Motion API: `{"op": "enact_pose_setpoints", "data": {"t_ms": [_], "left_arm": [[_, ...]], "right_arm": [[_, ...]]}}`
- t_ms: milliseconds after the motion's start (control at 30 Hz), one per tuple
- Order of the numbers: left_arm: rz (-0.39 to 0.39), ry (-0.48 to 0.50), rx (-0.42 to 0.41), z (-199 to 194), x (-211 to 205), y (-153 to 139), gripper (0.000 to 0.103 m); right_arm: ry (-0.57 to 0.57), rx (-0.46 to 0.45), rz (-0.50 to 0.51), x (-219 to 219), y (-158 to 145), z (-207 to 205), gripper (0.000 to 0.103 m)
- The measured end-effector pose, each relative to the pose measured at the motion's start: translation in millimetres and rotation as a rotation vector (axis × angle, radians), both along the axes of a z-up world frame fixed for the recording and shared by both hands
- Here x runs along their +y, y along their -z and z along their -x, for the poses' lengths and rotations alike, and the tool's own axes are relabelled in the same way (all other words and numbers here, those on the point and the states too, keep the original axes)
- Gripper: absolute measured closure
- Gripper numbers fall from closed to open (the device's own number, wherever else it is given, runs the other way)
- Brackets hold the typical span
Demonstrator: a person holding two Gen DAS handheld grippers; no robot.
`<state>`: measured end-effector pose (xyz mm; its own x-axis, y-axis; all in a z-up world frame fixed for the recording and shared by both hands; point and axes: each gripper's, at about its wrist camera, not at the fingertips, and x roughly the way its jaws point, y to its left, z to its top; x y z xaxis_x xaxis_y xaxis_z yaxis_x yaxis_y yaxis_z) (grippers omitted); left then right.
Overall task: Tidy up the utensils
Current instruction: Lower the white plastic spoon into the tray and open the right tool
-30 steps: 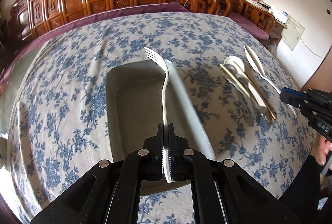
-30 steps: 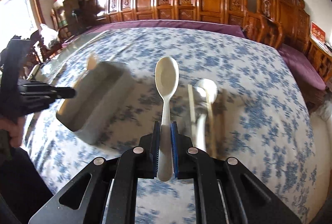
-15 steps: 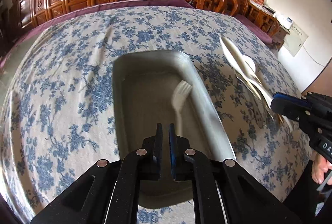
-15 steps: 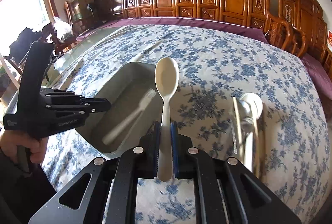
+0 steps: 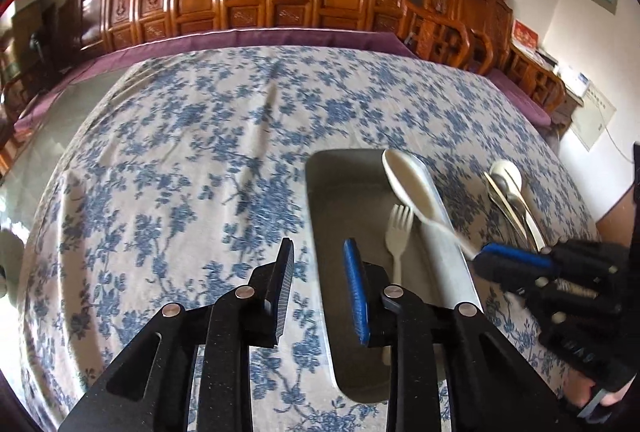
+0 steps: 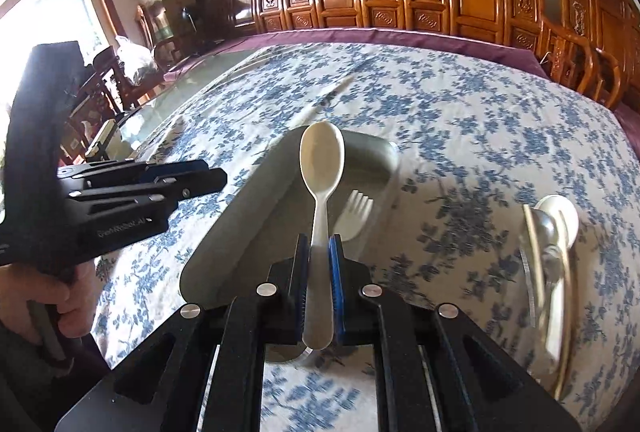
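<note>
Fork lies in the tray, left claw opening, empty; right claw clamps a spoon above it (more utensils wait on the desk).

The left hand-held gripper reads "GenRobot.AI" on its body

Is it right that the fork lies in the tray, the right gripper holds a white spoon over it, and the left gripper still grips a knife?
Not quite. The left gripper holds nothing; its jaws are opening, as the left wrist view shows. The fork lies in the tray, and the right gripper holds the white spoon.
</note>
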<state>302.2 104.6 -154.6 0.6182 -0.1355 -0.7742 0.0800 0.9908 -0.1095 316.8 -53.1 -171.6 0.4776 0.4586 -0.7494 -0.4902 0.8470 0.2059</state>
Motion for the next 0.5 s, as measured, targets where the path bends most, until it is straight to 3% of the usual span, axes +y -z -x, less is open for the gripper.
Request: {"op": "enact_pose_setpoints", "data": {"t_ms": [367, 500], "left_arm": [[-0.014, -0.017, -0.042, 4.9, 3.4, -16.1, 0.069], [-0.025, -0.003, -0.044, 6.1, -4.7, -17.9, 0.069]], "right_arm": [[-0.016, 0.085, -0.036, 17.2, 33.7, -13.2, 0.091], [-0.030, 0.064, -0.077, 9.8, 25.8, -7.5, 0.091]]}}
